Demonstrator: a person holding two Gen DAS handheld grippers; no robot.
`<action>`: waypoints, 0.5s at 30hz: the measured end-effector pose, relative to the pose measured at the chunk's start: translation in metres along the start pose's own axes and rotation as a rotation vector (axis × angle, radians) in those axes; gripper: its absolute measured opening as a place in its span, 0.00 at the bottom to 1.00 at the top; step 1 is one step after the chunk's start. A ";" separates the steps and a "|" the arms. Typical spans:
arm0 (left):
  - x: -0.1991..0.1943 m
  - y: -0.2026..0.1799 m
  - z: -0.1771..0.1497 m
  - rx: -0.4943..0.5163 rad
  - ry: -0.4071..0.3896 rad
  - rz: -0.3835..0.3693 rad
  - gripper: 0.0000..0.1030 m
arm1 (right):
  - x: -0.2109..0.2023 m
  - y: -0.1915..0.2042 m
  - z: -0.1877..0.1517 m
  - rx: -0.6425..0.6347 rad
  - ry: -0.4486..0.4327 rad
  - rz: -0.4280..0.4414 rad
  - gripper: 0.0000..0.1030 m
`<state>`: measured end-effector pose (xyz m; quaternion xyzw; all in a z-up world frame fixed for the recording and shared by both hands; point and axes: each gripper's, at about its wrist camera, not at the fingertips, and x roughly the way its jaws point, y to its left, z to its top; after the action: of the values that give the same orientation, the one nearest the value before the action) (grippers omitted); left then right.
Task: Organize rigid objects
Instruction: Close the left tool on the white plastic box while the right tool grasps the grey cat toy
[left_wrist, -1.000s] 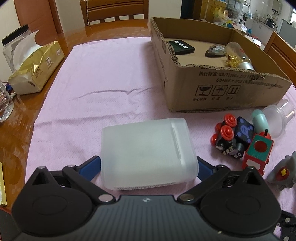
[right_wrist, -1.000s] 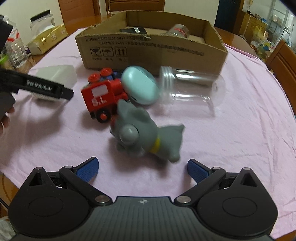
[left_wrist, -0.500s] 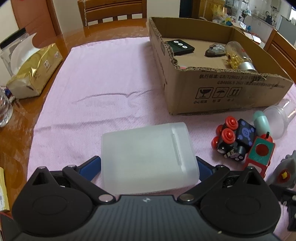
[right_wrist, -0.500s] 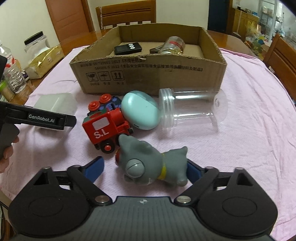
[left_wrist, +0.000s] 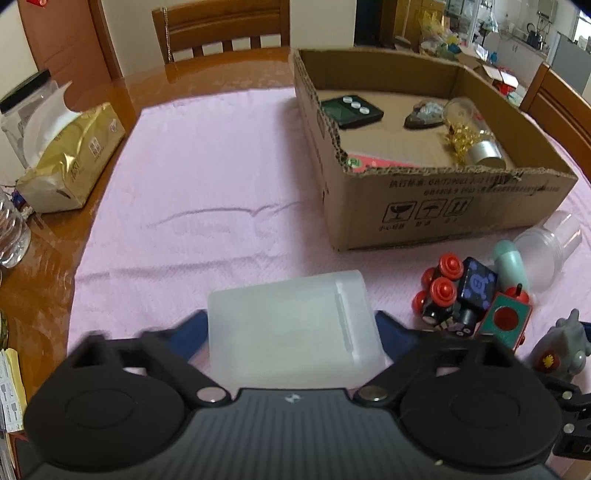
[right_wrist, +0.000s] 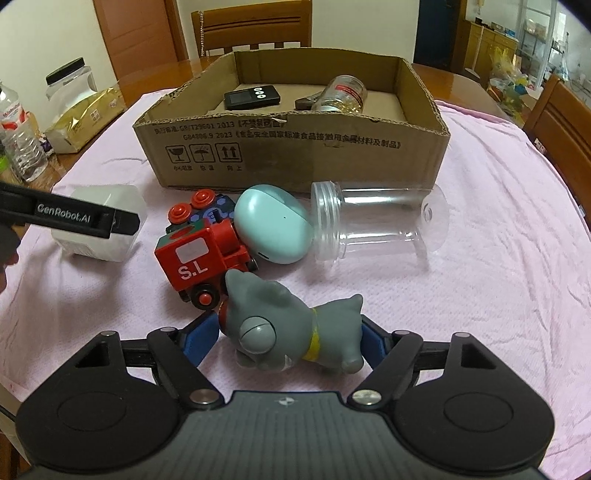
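My left gripper (left_wrist: 290, 332) is shut on a frosted white plastic box (left_wrist: 291, 325), which seems raised off the pink cloth. The box also shows in the right wrist view (right_wrist: 99, 225) behind the left gripper's finger. My right gripper (right_wrist: 288, 336) is shut on a grey toy dog (right_wrist: 288, 325) lying on its side. A red toy train (right_wrist: 199, 254), a mint oval case (right_wrist: 273, 225) and a clear plastic jar (right_wrist: 376, 225) lie in front of the cardboard box (right_wrist: 295, 147).
The cardboard box (left_wrist: 443, 199) holds a black timer (left_wrist: 351, 110), a dark stone-like piece (left_wrist: 424, 114) and a glass bottle (left_wrist: 472, 136). A gold tissue pack (left_wrist: 70, 166) and water bottle (right_wrist: 22, 140) stand on the wooden table at left. Chairs surround it.
The right gripper moved forward around the grey dog and closed on it. The left gripper closed on the white box and rose slightly with it.
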<state>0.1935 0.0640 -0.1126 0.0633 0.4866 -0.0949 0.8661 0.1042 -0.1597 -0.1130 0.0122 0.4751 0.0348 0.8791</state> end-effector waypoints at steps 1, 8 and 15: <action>0.000 0.001 0.000 -0.006 0.000 -0.004 0.83 | 0.000 0.000 0.000 -0.005 0.002 0.001 0.80; -0.004 0.003 0.003 0.026 0.021 -0.025 0.83 | -0.005 -0.003 0.005 -0.032 0.028 0.032 0.76; -0.025 0.002 0.011 0.128 0.023 -0.049 0.83 | -0.016 -0.009 0.014 -0.104 0.045 0.043 0.75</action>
<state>0.1904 0.0659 -0.0853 0.1076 0.4910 -0.1462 0.8521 0.1074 -0.1694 -0.0930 -0.0240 0.4919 0.0783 0.8668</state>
